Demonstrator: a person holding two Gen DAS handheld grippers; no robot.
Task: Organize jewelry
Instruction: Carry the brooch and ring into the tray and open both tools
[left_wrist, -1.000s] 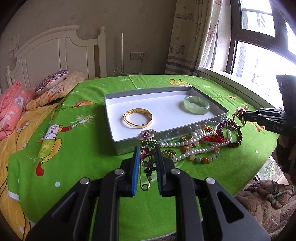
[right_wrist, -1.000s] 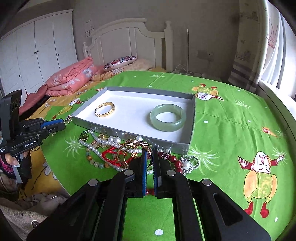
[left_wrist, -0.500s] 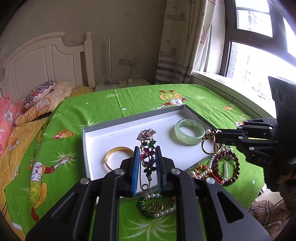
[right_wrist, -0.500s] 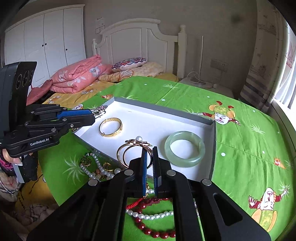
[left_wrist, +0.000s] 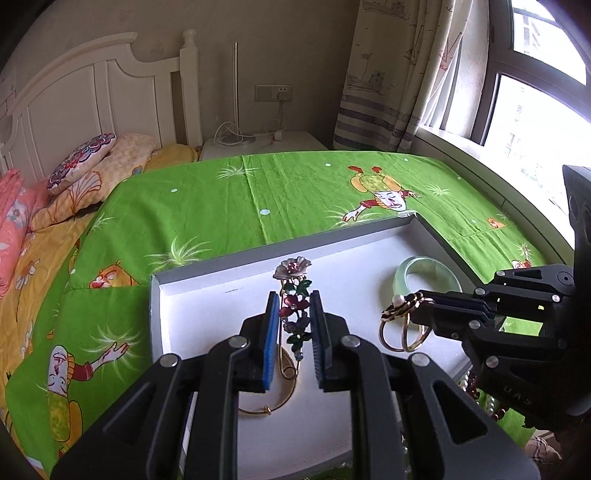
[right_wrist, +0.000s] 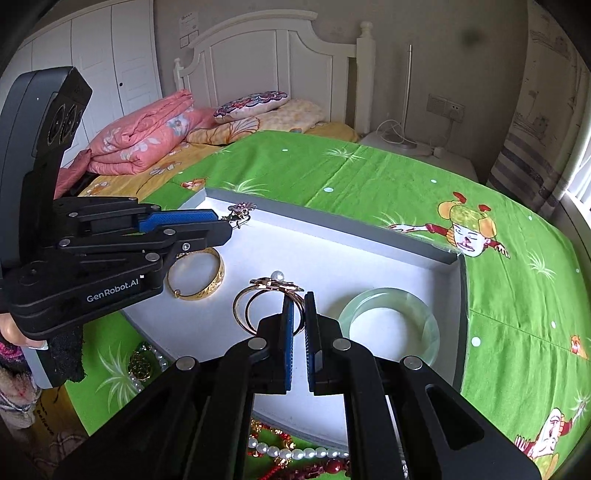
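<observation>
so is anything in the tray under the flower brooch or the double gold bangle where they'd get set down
Possibly under the flower brooch: the gold bracelet lies near its lower end. Under the double gold bangle the tray floor looks bare; the jade bangle lies beside it.

One tray, one jade bangle, one gold bangle, one brooch, two grippers.

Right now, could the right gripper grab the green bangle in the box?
Probably not yet. The right gripper is shut on the gold double bangle, so it's full. The green bangle lies close by in the tray, nothing covering it.
</observation>
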